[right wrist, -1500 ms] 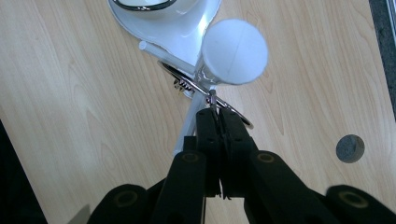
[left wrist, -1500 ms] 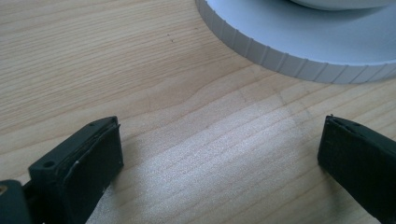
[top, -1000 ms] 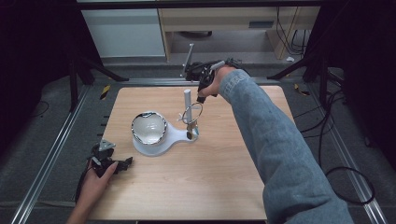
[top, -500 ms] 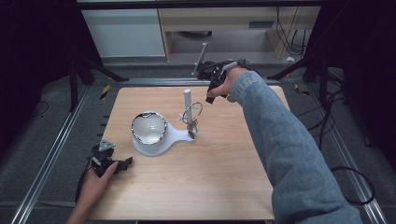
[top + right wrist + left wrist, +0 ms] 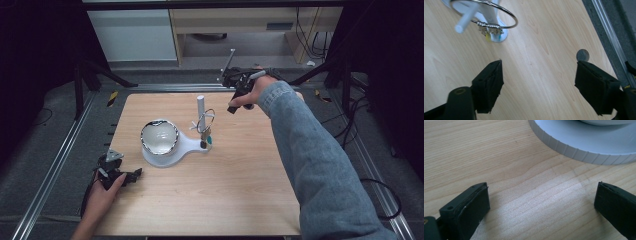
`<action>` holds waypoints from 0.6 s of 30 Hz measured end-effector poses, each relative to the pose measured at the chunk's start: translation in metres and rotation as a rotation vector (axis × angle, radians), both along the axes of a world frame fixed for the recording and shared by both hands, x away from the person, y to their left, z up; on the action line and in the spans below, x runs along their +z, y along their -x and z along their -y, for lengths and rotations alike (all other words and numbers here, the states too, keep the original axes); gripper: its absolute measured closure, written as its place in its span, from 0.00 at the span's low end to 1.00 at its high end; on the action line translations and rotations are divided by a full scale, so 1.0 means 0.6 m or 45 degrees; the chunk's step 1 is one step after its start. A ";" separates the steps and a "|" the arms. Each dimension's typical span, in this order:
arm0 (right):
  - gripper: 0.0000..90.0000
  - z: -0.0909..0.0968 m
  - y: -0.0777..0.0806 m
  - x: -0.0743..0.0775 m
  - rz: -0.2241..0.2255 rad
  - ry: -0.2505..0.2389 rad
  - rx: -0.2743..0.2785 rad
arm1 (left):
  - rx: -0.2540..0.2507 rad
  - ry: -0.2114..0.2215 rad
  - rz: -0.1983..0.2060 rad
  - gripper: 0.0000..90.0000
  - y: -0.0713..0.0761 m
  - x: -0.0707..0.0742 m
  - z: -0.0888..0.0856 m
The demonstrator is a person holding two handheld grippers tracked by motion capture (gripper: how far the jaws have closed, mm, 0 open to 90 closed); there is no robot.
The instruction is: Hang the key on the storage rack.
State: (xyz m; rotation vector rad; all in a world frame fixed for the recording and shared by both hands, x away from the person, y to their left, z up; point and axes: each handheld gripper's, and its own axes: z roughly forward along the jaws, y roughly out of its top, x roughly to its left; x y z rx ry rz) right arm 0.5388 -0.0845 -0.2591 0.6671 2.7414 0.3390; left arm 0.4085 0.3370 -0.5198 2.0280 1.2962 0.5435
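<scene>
Right gripper (image 5: 234, 102) off ring (image 5: 205, 120), drawn back toward far edge, fingers opened, empty.

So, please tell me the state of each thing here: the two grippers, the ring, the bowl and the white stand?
Left gripper: open, nothing between its jaws, low over the table.
Right gripper: open, jaws have just been opening, nothing between them.
Metal ring: hanging on a peg of the white stand.
Bowl: upright on the stand's round base; what it holds cannot be told.

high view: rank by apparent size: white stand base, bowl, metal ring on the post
1. white stand base
2. bowl, which covers the wide end of the base
3. metal ring, clearly smallest
</scene>
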 end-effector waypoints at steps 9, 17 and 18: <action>0.09 0.035 0.002 -0.015 0.063 -0.051 -0.021 | 0.000 0.000 0.000 0.00 0.000 0.000 0.000; 0.10 0.069 0.005 -0.034 0.141 -0.104 -0.066 | 0.003 0.004 0.002 0.00 0.000 0.000 0.000; 0.11 0.074 0.005 -0.036 0.149 -0.113 -0.082 | 0.003 0.004 0.002 0.00 0.000 0.000 0.000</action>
